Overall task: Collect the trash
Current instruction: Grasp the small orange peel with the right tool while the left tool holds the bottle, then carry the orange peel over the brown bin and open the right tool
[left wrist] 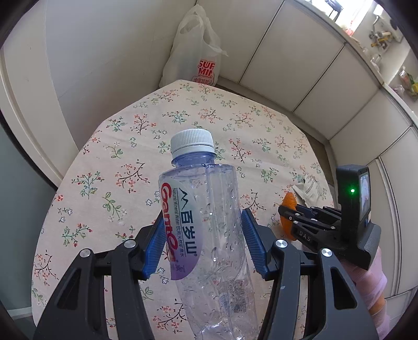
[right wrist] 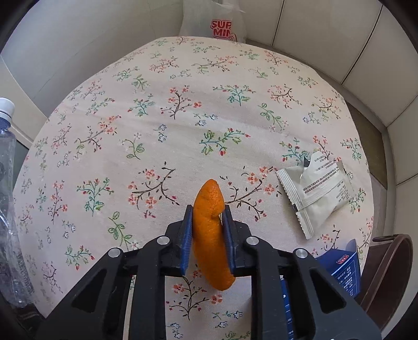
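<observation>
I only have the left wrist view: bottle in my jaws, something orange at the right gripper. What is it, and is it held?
Observer: An orange peel; the right gripper has its jaws shut on it.
Operator: What else is left on the table?
Observer: A torn white wrapper lies flat on the tablecloth, to the right of the peel.
Operator: Anything nearer than that?
Observer: A blue box at the table's near right edge, beside a brown bin rim.

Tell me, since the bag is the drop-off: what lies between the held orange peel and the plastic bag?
Only bare floral tablecloth between orange peel and plastic bag, per the right wrist view.
</observation>
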Motion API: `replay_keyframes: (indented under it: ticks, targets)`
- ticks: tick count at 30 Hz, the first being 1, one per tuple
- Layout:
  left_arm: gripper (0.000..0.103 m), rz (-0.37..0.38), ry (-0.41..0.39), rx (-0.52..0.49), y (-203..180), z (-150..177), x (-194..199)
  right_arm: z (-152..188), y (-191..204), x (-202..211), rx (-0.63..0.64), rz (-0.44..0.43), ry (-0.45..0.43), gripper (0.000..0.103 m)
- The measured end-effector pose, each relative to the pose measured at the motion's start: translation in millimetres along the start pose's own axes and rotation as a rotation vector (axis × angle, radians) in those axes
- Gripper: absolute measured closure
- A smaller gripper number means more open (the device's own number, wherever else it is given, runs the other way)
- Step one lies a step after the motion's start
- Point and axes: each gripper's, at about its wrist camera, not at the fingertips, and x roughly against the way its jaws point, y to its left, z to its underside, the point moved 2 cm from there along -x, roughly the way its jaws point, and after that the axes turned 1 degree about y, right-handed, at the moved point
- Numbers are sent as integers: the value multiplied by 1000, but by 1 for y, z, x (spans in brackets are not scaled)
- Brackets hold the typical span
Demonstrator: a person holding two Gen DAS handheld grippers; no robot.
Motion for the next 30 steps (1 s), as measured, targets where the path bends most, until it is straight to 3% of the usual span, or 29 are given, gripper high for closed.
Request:
replay_keyframes:
  ticks: [9,19,25,30]
  targets:
    - [47,5,-36,-16,-12,1,11,3,-17,69,-39,-52,-162,86]
    - [47,59,-132,-104,-81,-2,38,33,-92,181,-198,-33,-433,85]
    - [47,130,-144,-151,-138,3,44,71,-153,234,-330,66,-574,85]
    - [47,174,-141,-212,-185,12,46,109,-207,251,-463,181,-629,85]
